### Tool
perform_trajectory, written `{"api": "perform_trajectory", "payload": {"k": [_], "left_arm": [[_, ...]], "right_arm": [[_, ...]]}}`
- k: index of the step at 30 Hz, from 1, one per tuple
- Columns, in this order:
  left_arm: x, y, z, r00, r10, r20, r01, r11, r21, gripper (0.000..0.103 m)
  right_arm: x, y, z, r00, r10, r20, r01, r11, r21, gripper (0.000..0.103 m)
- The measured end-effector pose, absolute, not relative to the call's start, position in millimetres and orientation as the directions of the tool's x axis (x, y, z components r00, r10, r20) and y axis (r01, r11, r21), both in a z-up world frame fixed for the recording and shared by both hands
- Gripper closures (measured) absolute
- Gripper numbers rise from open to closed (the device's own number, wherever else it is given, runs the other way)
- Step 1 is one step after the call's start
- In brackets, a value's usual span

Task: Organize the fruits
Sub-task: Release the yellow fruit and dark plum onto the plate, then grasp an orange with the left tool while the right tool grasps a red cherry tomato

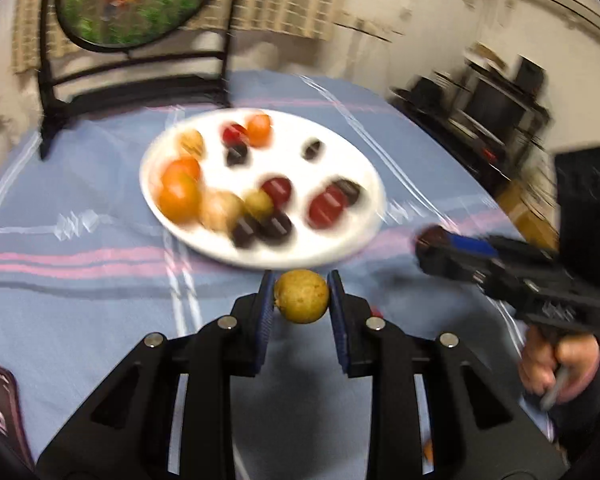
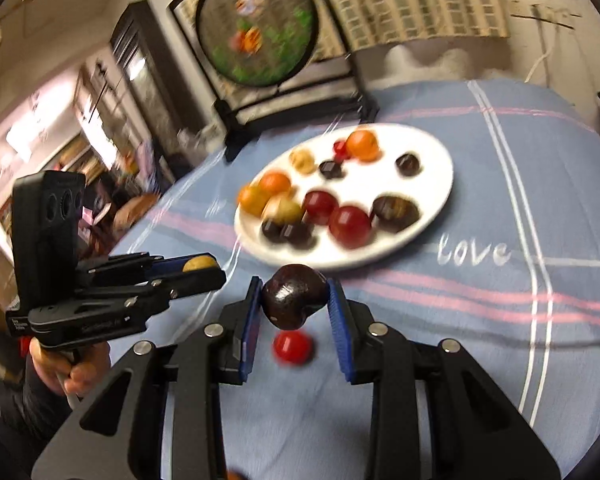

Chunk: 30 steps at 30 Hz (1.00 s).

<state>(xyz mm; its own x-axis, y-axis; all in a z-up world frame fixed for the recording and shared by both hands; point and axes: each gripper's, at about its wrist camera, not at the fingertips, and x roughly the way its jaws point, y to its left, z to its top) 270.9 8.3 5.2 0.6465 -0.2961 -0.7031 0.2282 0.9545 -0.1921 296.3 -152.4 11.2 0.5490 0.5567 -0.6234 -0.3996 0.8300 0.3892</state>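
A white plate on the blue striped cloth holds several small fruits: orange, red, dark and yellowish ones. It also shows in the right wrist view. My left gripper is shut on a yellow-brown fruit and holds it above the cloth just short of the plate's near rim; the same fruit shows in the right wrist view. My right gripper is shut on a dark brown fruit, raised near the plate's near rim. A small red fruit lies on the cloth below it.
A round embroidered screen on a black stand stands at the table's far edge behind the plate. A dark phone-like object lies at the left near edge. Black shelving stands beyond the table at the right. The views are motion-blurred.
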Motion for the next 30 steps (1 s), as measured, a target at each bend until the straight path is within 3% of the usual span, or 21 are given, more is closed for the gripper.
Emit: {"api": "perform_trajectory", "payload": {"k": [11,12,13,14,16,21,30], "left_arm": [[362.0,9.7,1.8,0.666,-0.151,-0.730,0.057,0.987,-0.153,0.076],[365.1,9.1,0.8,0.660,-0.150,-0.736,0.050,0.986,-0.156,0.075],[365.3,9.4,0.7,0.660,-0.141,-0.738,0.041,0.987,-0.152,0.064],[363.6,10.0,1.7,0.668,-0.126,-0.734,0.030,0.989,-0.142,0.042],[356.4,10.1,6.6,0.691,-0.111,-0.714,0.029,0.992,-0.127,0.026],[337.2,19.3,15.7,0.691,-0.113,-0.714,0.005,0.988,-0.152,0.019],[288.1,49.2,6.3,0.691,-0.006,-0.722,-0.114,0.987,-0.117,0.014]], "right_arm": [[373.9,-138.9,-1.8,0.623,0.466,-0.628,-0.323,0.885,0.336,0.069],[377.1,-136.3,-4.0,0.621,0.455,-0.638,-0.318,0.891,0.326,0.064],[377.7,-135.9,-4.1,0.621,0.447,-0.644,-0.313,0.895,0.319,0.059],[377.6,-135.4,-4.3,0.620,0.440,-0.650,-0.310,0.898,0.313,0.058],[372.4,-136.0,-0.4,0.614,0.437,-0.657,-0.318,0.899,0.301,0.056],[334.7,-128.3,10.0,0.539,0.501,-0.677,-0.424,0.856,0.296,0.056],[271.5,-89.7,-30.3,0.443,0.386,-0.809,-0.569,0.819,0.080,0.055]]}}
